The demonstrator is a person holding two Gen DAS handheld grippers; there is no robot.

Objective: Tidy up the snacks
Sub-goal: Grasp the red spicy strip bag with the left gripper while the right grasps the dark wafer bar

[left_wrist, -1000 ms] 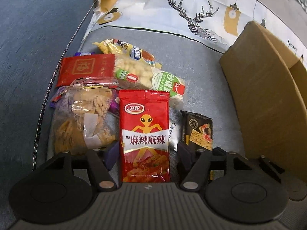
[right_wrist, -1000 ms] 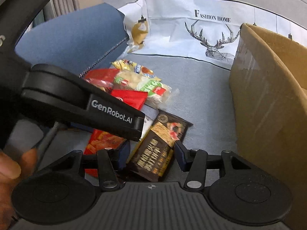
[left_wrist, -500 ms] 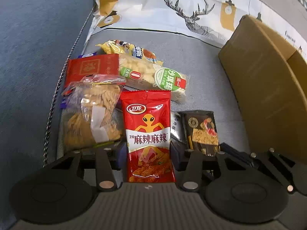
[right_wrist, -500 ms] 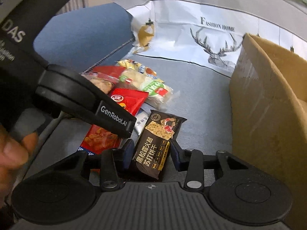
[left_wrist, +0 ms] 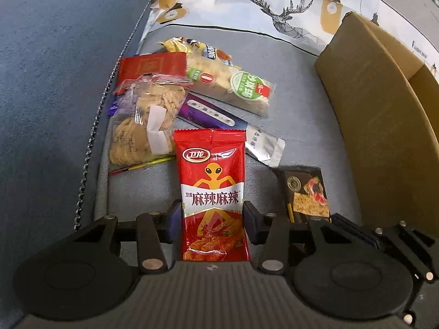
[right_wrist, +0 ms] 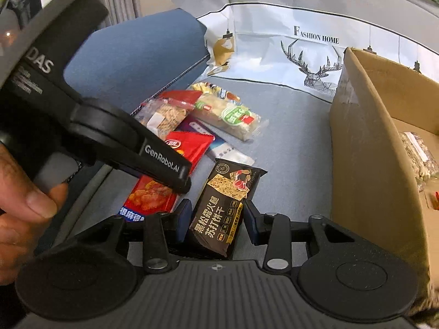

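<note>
Now red packet, black packet, both gripped

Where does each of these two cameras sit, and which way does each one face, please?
Left wrist: on the left tool, looking steeply down at the red snack packet it grips and the snack pile; only the tool's own fingers show.
Right wrist: on the right tool, looking down and forward at the black cracker packet it grips and the cardboard box; a hand shows.
Shared: both packets, the pile, the box, the deer-print cloth, and each view shows the other tool.
</note>
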